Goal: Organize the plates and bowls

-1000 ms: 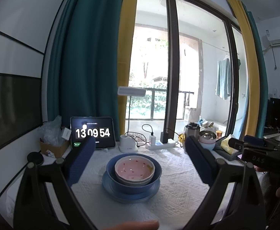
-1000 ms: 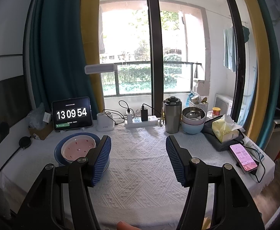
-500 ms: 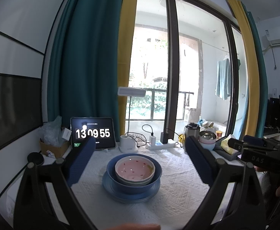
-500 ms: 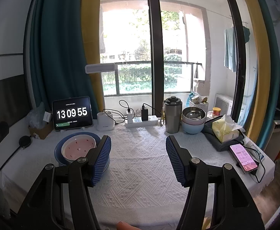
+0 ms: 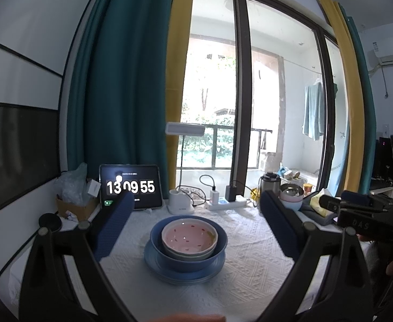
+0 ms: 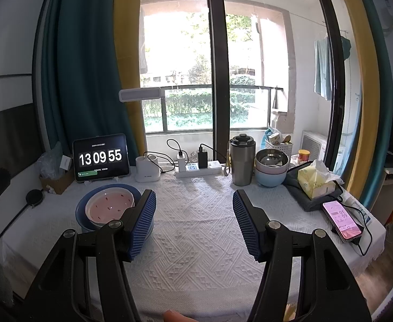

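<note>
A pink bowl [image 5: 189, 237] sits nested inside a blue bowl [image 5: 188, 259], which stands on a blue plate [image 5: 185, 275] on the white tablecloth. The stack also shows in the right wrist view [image 6: 107, 205], partly behind the left finger. My left gripper [image 5: 193, 214] is open and empty, held above and in front of the stack. My right gripper [image 6: 193, 220] is open and empty over the cloth to the right of the stack. A second stack of bowls [image 6: 271, 170], steel on pink on light blue, stands at the back right.
Along the back stand a tablet clock [image 6: 101, 158], a white lamp base [image 6: 147, 170], a power strip [image 6: 196, 167] with cables and a steel tumbler [image 6: 241, 161]. A tissue pack [image 6: 317, 179] and a phone [image 6: 342, 221] lie at the right edge.
Only the clock has advanced by a second. Both grippers and the dishes have stayed where they were.
</note>
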A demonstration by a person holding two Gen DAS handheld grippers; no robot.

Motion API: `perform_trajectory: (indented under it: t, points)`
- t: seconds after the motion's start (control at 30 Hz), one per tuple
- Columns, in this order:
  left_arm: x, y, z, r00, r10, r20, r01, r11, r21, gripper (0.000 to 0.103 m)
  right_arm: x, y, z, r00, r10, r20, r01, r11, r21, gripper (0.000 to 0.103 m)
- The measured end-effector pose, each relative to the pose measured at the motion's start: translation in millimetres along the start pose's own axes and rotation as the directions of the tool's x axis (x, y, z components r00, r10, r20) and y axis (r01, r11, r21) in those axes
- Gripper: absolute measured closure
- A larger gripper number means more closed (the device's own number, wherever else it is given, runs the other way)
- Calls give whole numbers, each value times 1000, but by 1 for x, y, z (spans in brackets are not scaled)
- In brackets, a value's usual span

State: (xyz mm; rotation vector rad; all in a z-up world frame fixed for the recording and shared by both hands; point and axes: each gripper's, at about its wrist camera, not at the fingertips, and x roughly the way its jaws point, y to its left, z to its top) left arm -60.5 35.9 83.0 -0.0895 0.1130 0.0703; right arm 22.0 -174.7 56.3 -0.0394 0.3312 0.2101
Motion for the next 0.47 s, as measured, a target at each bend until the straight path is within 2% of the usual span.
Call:
perform_trajectory:
  t: [0.47]
  points:
    - [0, 1, -1, 1000, -8, 0, 8, 1000, -2, 7, 2, -2, -3, 1000, 4, -6, -4, 1000, -4, 40]
